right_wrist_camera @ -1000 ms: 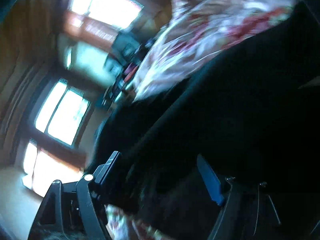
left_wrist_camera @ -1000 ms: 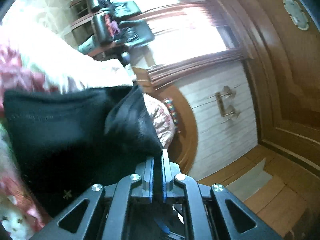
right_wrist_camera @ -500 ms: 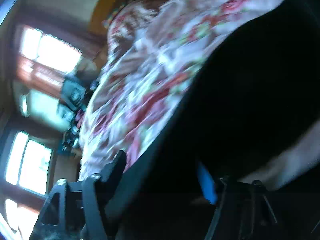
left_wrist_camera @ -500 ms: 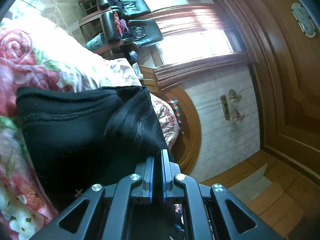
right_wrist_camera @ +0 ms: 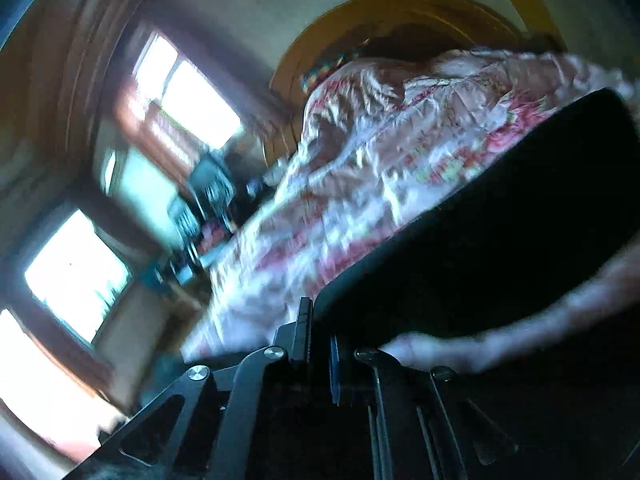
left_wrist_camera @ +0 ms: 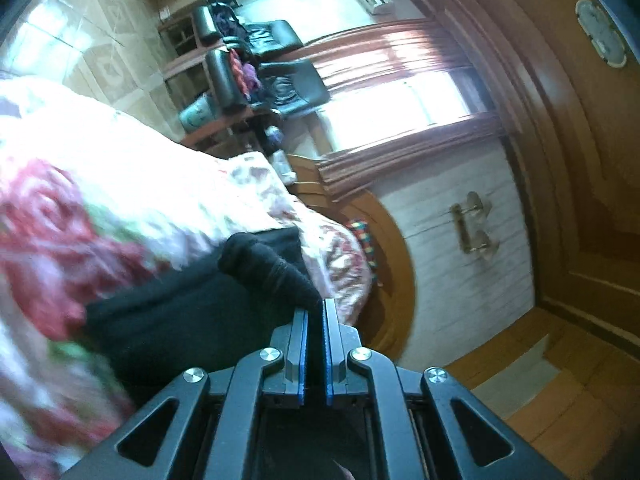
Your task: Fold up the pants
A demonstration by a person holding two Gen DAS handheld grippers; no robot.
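The black pants (left_wrist_camera: 180, 320) lie on a floral bedspread (left_wrist_camera: 80, 200). My left gripper (left_wrist_camera: 314, 312) is shut on a bunched fold of the pants, which rises from its fingertips. In the right wrist view the pants (right_wrist_camera: 500, 220) stretch as a dark sheet up to the right. My right gripper (right_wrist_camera: 320, 328) sits at their lower corner, its jaws closing down on the fabric edge. A person's blurred hand (right_wrist_camera: 500, 328) crosses just right of that gripper. The picture there is smeared by motion.
A curved wooden headboard (left_wrist_camera: 400, 288) ends the bed (right_wrist_camera: 360, 140). Beyond it are a curtained window (left_wrist_camera: 400, 108), black chairs piled with things (left_wrist_camera: 260, 64) and a white cabinet with brass handles (left_wrist_camera: 472, 224). Wooden floor (left_wrist_camera: 540, 380) lies at the lower right.
My right gripper went from wide open to closed on the pants' edge while swinging and rising. The left gripper shifted a little, still holding its fold, and more bedspread shows.
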